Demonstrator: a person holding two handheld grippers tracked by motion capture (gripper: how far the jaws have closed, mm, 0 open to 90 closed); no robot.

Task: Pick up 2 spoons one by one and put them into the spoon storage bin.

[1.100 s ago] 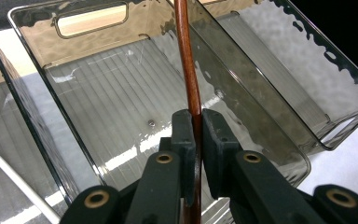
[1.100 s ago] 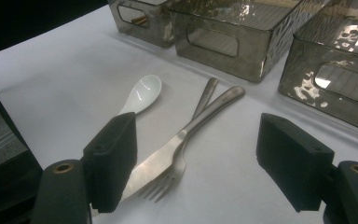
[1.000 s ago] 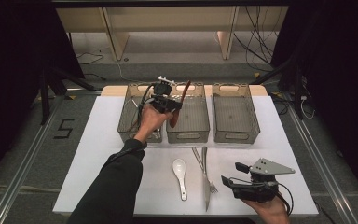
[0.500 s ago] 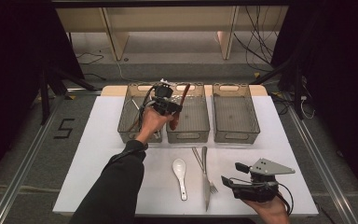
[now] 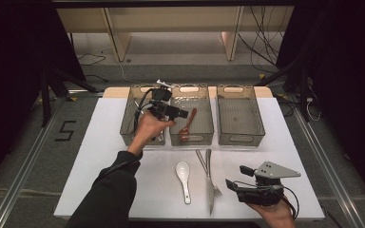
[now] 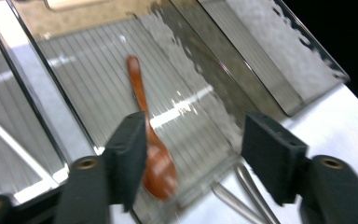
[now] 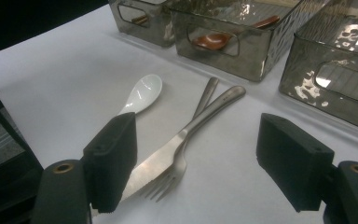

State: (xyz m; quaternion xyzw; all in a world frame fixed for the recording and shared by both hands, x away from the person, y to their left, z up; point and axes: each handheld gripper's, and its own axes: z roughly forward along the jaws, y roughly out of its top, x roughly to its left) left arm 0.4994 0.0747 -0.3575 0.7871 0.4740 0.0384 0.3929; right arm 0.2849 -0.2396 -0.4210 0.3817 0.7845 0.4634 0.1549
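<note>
The wooden spoon (image 6: 147, 140) is already laid in the middle bin (image 5: 191, 135), just below the left gripper (image 6: 193, 158), whose jaws have just been opening and hold nothing. Ahead of the open, empty right gripper (image 7: 200, 163), the ceramic spoon (image 7: 140, 95), knife (image 7: 186, 135) and fork (image 7: 179, 163) are left unsorted.

Three clear plastic bins stand side by side along the far edge of the white worktop (image 5: 100, 161): the left bin (image 5: 129, 124), the middle bin (image 5: 202, 124) and the right bin (image 5: 240, 116). A brown wooden spoon (image 5: 188, 124) lies slanted in the middle bin, its bowl toward the near wall. Nearer the person, a white ceramic spoon (image 5: 184, 175) lies on the worktop, and just to its right a steel knife (image 5: 209, 180) and a steel fork (image 5: 208, 173) lie crossed, touching each other.
</note>
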